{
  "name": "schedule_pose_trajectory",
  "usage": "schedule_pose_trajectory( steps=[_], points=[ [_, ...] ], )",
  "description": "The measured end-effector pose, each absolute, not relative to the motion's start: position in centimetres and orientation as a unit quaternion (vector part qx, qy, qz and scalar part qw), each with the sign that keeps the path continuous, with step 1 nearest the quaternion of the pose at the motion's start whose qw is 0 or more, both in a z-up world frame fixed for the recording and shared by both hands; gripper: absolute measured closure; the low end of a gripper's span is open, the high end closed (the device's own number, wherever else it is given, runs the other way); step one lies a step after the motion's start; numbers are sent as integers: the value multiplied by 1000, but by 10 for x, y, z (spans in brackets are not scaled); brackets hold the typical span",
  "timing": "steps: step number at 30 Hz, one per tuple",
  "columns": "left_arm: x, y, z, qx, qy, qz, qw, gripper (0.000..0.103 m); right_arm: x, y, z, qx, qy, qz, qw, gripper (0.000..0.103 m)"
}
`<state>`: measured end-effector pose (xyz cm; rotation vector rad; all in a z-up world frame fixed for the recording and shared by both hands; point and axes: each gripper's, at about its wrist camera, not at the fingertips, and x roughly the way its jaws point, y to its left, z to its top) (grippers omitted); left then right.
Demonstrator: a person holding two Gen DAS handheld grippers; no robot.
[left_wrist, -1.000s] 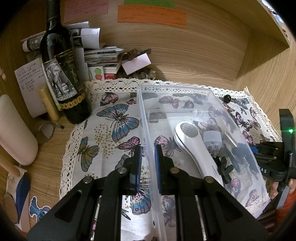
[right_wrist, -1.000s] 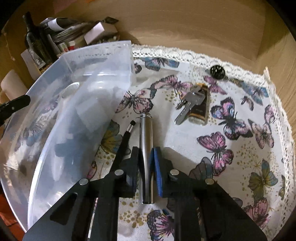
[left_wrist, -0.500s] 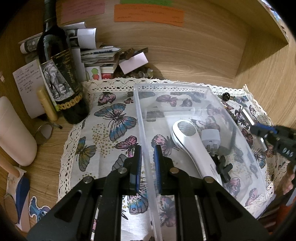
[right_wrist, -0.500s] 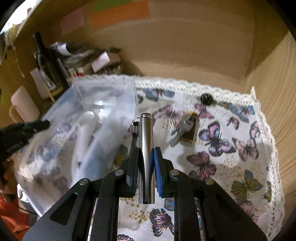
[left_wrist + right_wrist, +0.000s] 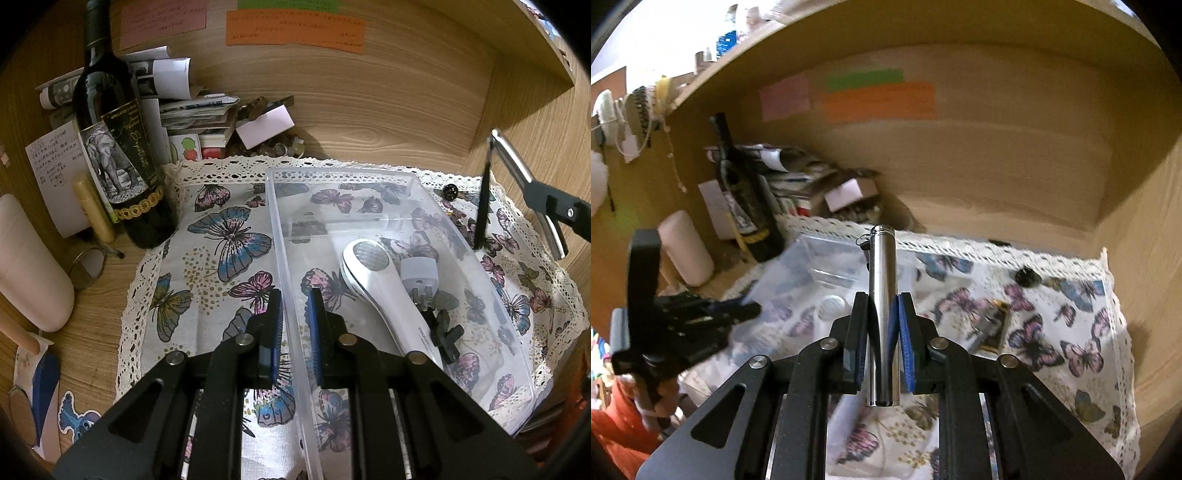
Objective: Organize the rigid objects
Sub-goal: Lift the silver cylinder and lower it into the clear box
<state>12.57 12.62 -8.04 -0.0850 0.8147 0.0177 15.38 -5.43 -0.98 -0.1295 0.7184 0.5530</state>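
My left gripper is shut on the left wall of a clear plastic bin on a butterfly cloth. In the bin lie a white handheld device, a grey plug adapter and a black clip. My right gripper is shut on a silver metal cylinder with a black strap and holds it high above the cloth. It shows at the right of the left wrist view. Keys with a fob and a black knob lie on the cloth.
A wine bottle, a paper stack, a white roll and a small mirror stand left of the cloth. Wooden walls close the back and right, with coloured notes on the back wall.
My right gripper has lifted the silver cylinder off the cloth and risen well above the bin's right side. My left gripper has kept its hold on the bin wall.
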Motion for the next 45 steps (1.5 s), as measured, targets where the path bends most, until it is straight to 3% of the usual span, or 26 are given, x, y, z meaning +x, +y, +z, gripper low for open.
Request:
schedule_pose_trajectory(
  steps=[34,45],
  points=[
    [127,127,-86,-43,399,-8,916,89,174,-3,-75,-102,456,289,836,88],
    [128,126,-86,-44,399,-9,916,89,169,-35,-43,-94,418,260,866,74]
  ],
)
